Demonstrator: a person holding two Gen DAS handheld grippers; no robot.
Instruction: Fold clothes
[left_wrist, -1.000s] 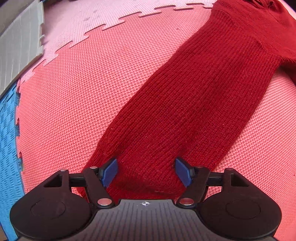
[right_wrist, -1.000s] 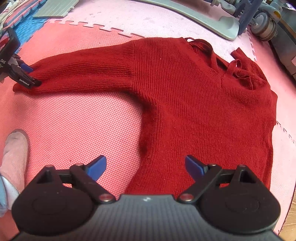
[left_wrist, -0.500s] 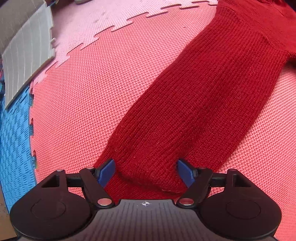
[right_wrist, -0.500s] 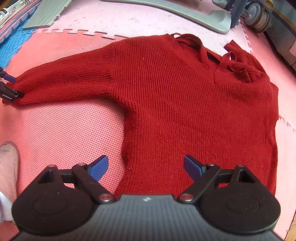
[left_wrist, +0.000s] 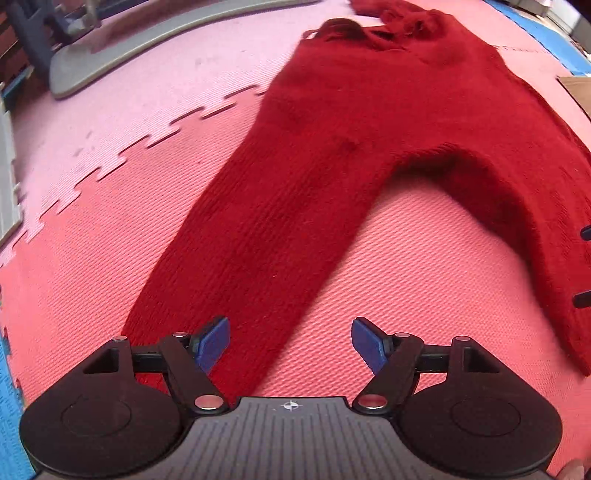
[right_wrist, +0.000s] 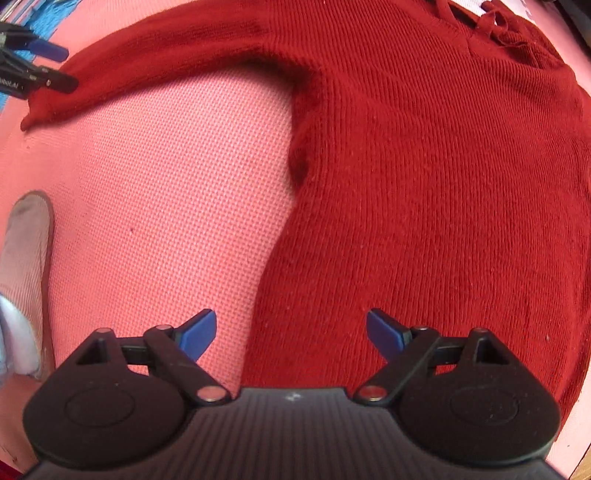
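Observation:
A dark red knit sweater (right_wrist: 424, 166) lies flat on the red foam mat (right_wrist: 166, 203). In the left wrist view its sleeve (left_wrist: 266, 229) runs from the body down to the cuff under my left gripper (left_wrist: 290, 345), which is open, with the cuff by its left pad. My right gripper (right_wrist: 291, 334) is open and empty, low over the sweater's bottom left hem. The left gripper also shows in the right wrist view (right_wrist: 48, 66) at the sleeve's cuff end. The right gripper's fingertips (left_wrist: 585, 266) show at the right edge of the left wrist view.
Pink foam tiles (left_wrist: 155, 85) join the red mat at a jigsaw seam. A grey curved base (left_wrist: 147, 40) lies at the back. Blue tiles (left_wrist: 11, 413) border the left. A person's slippered foot (right_wrist: 26, 258) stands on the mat at left.
My left gripper has turned right, so the sweater body came into view and the cuff sits off-centre under its left pad. My right gripper has moved closer and lower to the sweater's hem.

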